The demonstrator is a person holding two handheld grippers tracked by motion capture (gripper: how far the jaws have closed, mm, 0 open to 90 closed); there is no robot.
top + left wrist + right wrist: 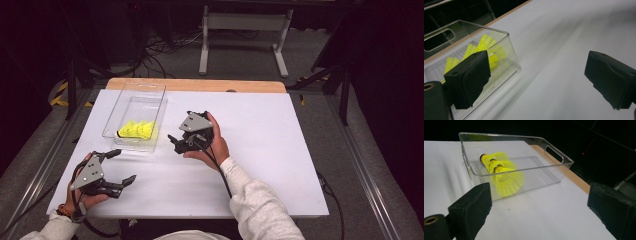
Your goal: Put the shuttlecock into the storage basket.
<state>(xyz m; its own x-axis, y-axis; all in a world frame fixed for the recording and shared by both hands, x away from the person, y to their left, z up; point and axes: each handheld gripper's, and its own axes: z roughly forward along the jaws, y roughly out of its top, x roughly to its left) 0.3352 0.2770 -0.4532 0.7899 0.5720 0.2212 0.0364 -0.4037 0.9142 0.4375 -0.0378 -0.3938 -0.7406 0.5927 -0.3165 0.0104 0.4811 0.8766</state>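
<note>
Nearest the person in the high view, the left gripper point(121, 166) sits low at the front left of the white table point(260, 150), its black jaws spread wide apart with nothing between them. A little farther in, near the table's middle, the right gripper point(176, 141) is held in the person's right hand point(216, 146), pointing left toward the clear rectangular plastic bin point(111, 116); its jaws also stand wide, with bare table between them and no object in their grasp. The bin stands on the left half of the table, just beside the right gripper's tips but apart from them, and nothing lies between either gripper and the bin. Inside it, at its near end, lie the yellow mesh-skirted shuttlecocks point(137, 130), resting on their sides in a stacked row. The right gripper view shows what the high view blurs: the shuttlecocks point(501, 173) are nested one into another, black-ringed caps pointing away, the widest skirt against the near wall of the bin point(554, 153). The left gripper view sees the same shuttlecocks point(484, 43) through the clear wall, partly hidden by its own left jaw. Beyond the table, the high view shows a wooden edge strip point(200, 85), tangled cables point(165, 47) on grey floor, and a white metal stand point(245, 30).
</note>
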